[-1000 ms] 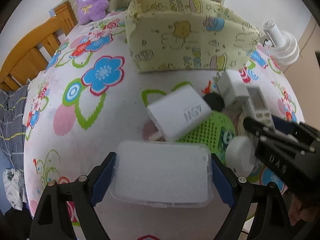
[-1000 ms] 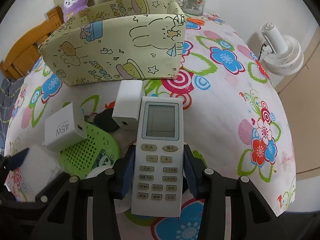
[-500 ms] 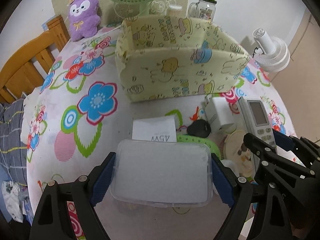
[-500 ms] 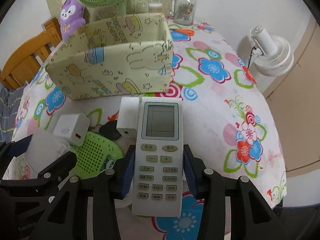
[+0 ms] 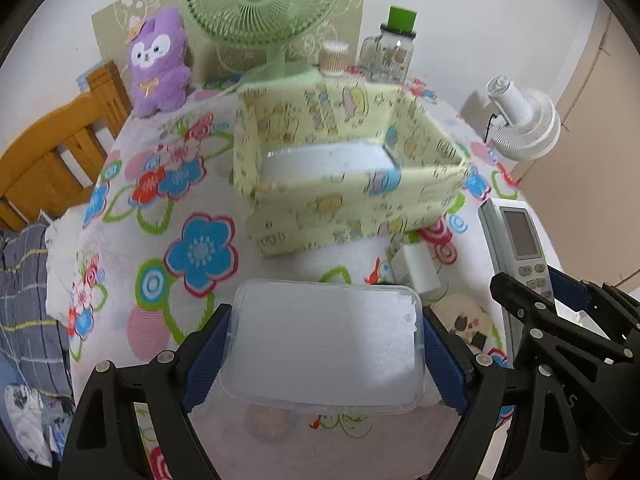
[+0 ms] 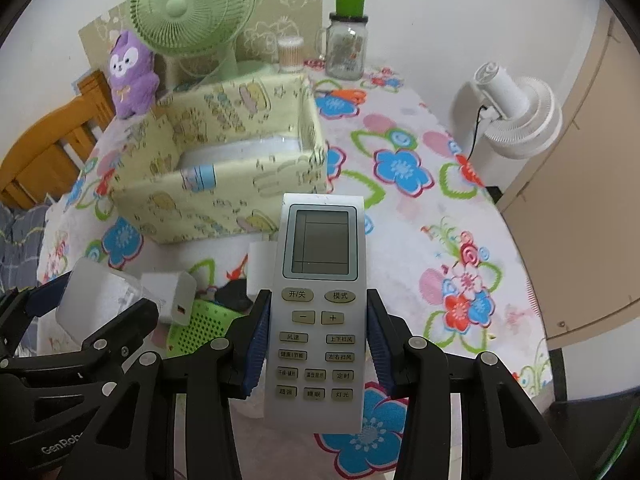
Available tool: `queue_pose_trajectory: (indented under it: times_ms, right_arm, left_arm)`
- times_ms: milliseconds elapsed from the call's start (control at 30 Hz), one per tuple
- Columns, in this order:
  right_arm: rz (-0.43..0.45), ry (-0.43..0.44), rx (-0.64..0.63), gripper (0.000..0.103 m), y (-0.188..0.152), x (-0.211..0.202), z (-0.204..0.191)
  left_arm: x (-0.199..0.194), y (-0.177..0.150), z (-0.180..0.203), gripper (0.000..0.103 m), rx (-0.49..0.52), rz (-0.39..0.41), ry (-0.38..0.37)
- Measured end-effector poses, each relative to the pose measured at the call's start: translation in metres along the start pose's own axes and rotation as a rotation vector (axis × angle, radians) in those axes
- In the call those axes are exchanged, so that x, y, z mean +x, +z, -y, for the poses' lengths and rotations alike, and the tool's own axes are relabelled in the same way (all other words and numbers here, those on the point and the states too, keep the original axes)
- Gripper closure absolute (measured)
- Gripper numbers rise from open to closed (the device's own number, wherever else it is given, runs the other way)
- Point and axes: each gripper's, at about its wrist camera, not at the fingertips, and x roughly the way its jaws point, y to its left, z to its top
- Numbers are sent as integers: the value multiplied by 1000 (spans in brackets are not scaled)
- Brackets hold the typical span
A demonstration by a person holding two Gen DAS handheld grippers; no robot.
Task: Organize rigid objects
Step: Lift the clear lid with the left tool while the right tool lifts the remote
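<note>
Left hand-held gripper [image 5: 325, 354]: blue pads pressed on both short sides of a clear plastic box [image 5: 325, 346], which it grips lid-up, clear of the floral worktop [image 5: 132, 208]. Left wrist view: beyond the box stands a yellow fabric bin [image 5: 344, 204] with cartoon prints; a second clear container [image 5: 328, 158] lies inside it. A white charger [image 5: 416, 270] lies on the worktop just in front of the bin's near right corner. At right edge the right hand-held gripper [image 5: 536, 292] enters, carrying a white remote control [image 5: 518, 240]. Behind the bin: green desk fan [image 5: 262, 4], purple plush toy [image 5: 158, 64], glass jar with green lid [image 5: 390, 54]. A white fan [image 5: 522, 124] stands off the worktop at right; a wooden chair [image 5: 52, 156] at left.

Right wrist view: right hand-held gripper [image 6: 318, 348] clamped on the remote control [image 6: 320, 300] across its button section, screen end pointing away, remote held above the worktop [image 6: 420, 216]. The fabric bin [image 6: 224, 176] is ahead and left, the clear container [image 6: 240, 152] visible in it. Lower left: left hand-held gripper [image 6: 84, 304] with its plastic box [image 6: 96, 296]. Under and between the grippers on the worktop: a white charger [image 6: 178, 298], a green perforated item [image 6: 204, 326], a black object [image 6: 236, 294], partly hidden, and a white block [image 6: 260, 268] behind the remote.
</note>
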Motion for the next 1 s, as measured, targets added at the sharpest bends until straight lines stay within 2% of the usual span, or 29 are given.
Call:
queue_pose_trajectory:
  times_ms: [300, 700, 1000]
  right_arm:
    - [30, -6, 9, 56, 17, -20, 0]
    - [51, 52, -54, 56, 52, -17, 0]
    - [37, 84, -74, 56, 73, -5, 9]
  left_arm:
    - [-17, 20, 2, 13, 25, 39, -4]
    - [-17, 48, 0, 13, -13, 56, 63]
    - [-9, 68, 6, 13, -28, 57, 83]
